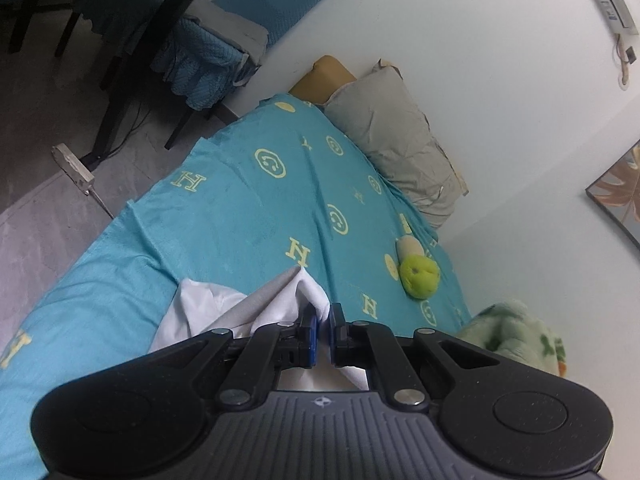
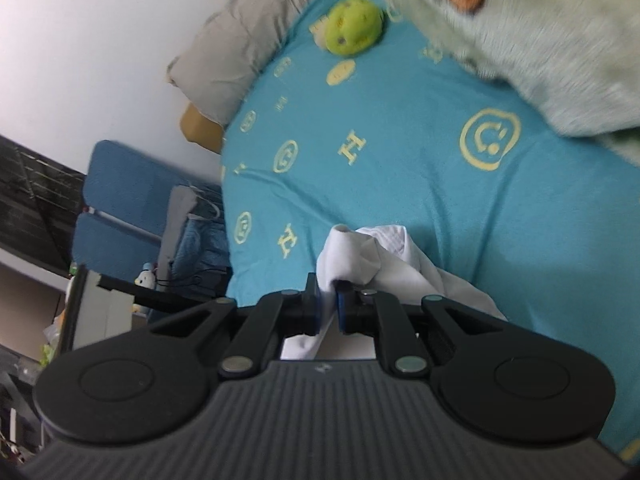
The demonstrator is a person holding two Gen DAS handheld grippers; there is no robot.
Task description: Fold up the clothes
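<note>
Both grippers pinch the same white garment (image 1: 208,308) over a bed spread with a turquoise blanket (image 1: 248,208) printed with yellow smiley faces and letters. The left gripper (image 1: 323,330) has its jaws nearly closed, a fold of white cloth caught between the blue pads; the rest of the fabric trails off to the left and lies on the blanket. In the right wrist view the right gripper (image 2: 328,300) is likewise almost shut on a bunched edge of the white garment (image 2: 380,256), which drapes away to the right and onto the turquoise blanket (image 2: 400,152).

The step in hand looks like carrying two held corners across to lay or fold the piece. To do it well, keep both grips firm and the two hands level with each other, so the edge between them stays taut and does not sag into creases. Set the cloth down on the open stretch of blanket in the middle, short of the green plush toy (image 1: 420,276) at the far right and the grey pillow (image 1: 400,136) along the wall. The fluffy pale green throw (image 2: 540,48) lies at the right edge; the garment should not drag over it. Lower the far edge first, then draw back so the body smooths flat before letting go.
</note>
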